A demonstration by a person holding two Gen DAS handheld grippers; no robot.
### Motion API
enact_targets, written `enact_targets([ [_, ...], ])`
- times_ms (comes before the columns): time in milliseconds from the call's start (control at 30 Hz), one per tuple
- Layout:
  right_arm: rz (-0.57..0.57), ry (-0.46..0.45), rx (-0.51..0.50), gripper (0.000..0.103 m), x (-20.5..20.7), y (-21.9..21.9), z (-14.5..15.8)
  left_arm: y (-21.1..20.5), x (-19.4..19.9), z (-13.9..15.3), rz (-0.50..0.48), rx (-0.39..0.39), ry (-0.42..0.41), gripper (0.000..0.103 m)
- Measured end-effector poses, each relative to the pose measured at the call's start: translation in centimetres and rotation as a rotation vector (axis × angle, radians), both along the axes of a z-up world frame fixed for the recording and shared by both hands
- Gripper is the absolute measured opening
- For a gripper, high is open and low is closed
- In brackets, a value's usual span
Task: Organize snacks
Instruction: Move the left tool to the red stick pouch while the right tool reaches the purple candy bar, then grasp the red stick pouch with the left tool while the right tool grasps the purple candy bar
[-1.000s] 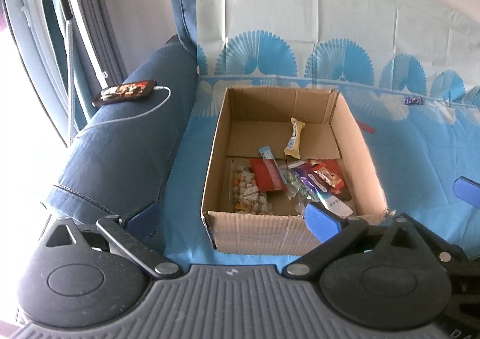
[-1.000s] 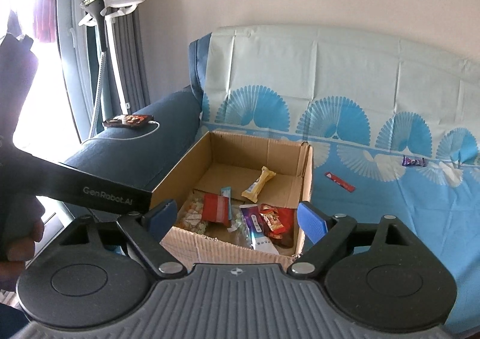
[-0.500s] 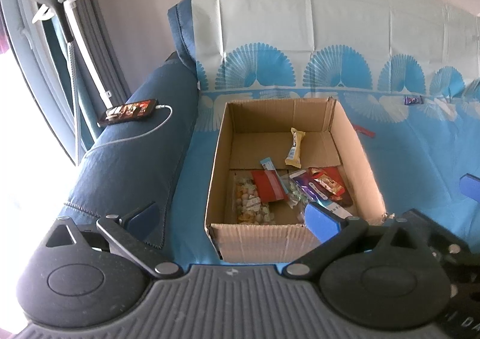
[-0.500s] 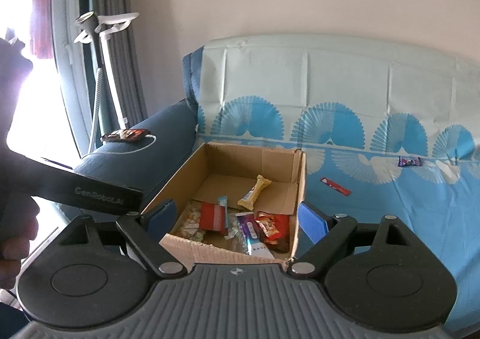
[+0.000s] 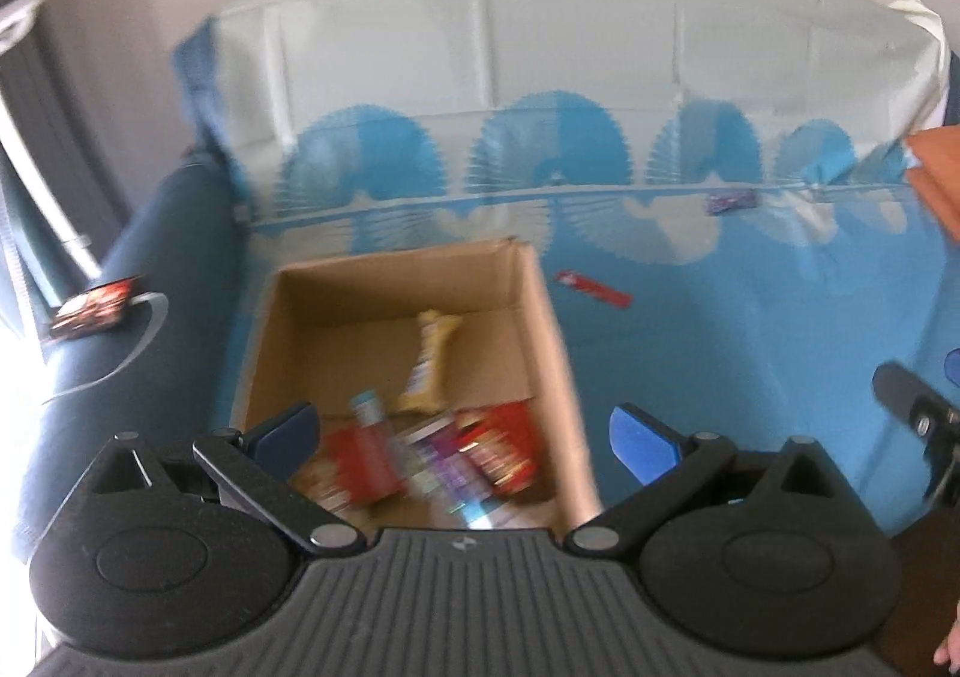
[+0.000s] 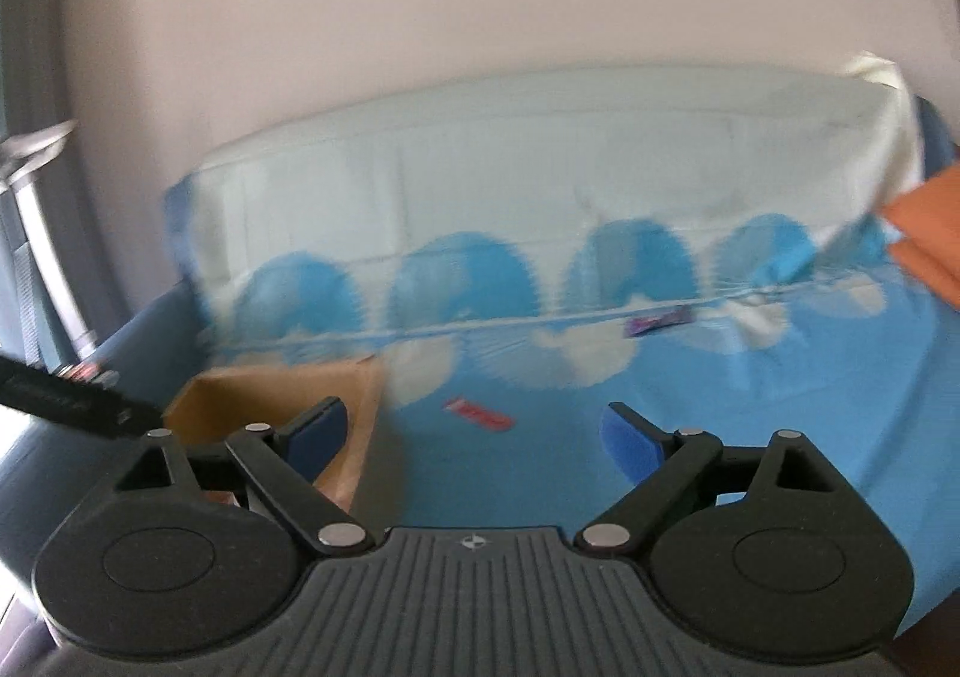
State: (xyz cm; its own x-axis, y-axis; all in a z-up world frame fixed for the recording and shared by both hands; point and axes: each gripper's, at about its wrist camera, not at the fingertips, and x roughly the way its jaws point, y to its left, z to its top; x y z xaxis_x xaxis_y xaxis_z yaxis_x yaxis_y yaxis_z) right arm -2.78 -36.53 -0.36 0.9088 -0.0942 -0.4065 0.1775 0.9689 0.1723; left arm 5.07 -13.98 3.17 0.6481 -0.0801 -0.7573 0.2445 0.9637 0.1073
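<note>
Right wrist view: our right gripper [image 6: 474, 428] hangs wide open, empty, facing the red snack [image 6: 478, 413] outside the cardboard box [image 5: 549, 341]. Left gripper [image 5: 462, 431] gapes empty too. Next we'd need to drop down and pinch that flat packet.

A: Daylight pours in from the left, blowing the edge white; the sofa cover [image 5: 750, 353] stays bright.

B: Both views smear with motion blur, the snacks [image 5: 420, 455] unreadable, and the fisheye bends everything near the borders.

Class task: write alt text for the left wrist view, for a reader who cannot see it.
An open cardboard box holding snack packets sits on a blue-patterned sofa cover, seen past the open, empty left gripper. A red packet and a purple packet lie loose on the cover, right of the box. The image is motion-blurred.
</note>
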Motion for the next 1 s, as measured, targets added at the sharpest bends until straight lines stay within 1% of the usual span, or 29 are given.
enact_targets([
  [100,-0.077,0.017,0.052,0.094,3.2,-5.7,0.0,-4.1,4.4,-1.2,-0.018,-0.022,0.065,0.103],
  [167,-0.119,0.037,0.089,0.094,5.7,-8.9,-0.5,-6.9,8.1,-2.5,-0.011,-0.024,0.112,0.103],
  [233,-0.145,0.064,0.138,0.095,9.2,-12.4,-1.2,-9.5,11.9,-4.4,0.007,-0.011,0.161,0.103],
  [333,-0.167,0.12,0.183,0.097,14.8,-16.9,-3.1,-14.1,17.9,-8.2,0.047,0.002,0.237,0.103],
  [433,-0.188,0.176,0.216,0.097,22.0,-21.3,-5.6,-18.0,24.1,-13.3,0.084,0.028,0.324,0.103],
  [533,-0.222,0.198,0.299,0.097,28.5,-25.0,-8.6,-19.8,28.7,-18.4,0.147,0.032,0.396,0.103],
  [633,-0.255,0.204,0.378,0.097,34.9,-27.6,-11.9,-20.3,32.0,-22.5,0.211,0.017,0.438,0.103],
  [733,-0.311,0.202,0.423,0.097,40.6,-29.3,-14.6,-20.5,34.4,-25.5,0.24,0.012,0.468,0.103],
  [800,-0.327,0.21,0.411,0.097,43.7,-29.8,-16.0,-20.4,35.7,-27.1,0.247,0.003,0.483,0.103],
  [900,-0.344,0.246,0.314,0.097,48.2,-29.7,-17.9,-19.8,36.8,-29.5,0.246,-0.014,0.53,0.103],
  [933,-0.367,0.264,0.281,0.098,49.6,-29.7,-18.8,-19.3,36.9,-30.4,0.244,-0.029,0.54,0.103],
  [1000,-0.4,0.311,0.237,0.1,51.0,-30.1,-20.4,-18.8,36.5,-30.2,0.254,-0.05,0.476,0.103],
])
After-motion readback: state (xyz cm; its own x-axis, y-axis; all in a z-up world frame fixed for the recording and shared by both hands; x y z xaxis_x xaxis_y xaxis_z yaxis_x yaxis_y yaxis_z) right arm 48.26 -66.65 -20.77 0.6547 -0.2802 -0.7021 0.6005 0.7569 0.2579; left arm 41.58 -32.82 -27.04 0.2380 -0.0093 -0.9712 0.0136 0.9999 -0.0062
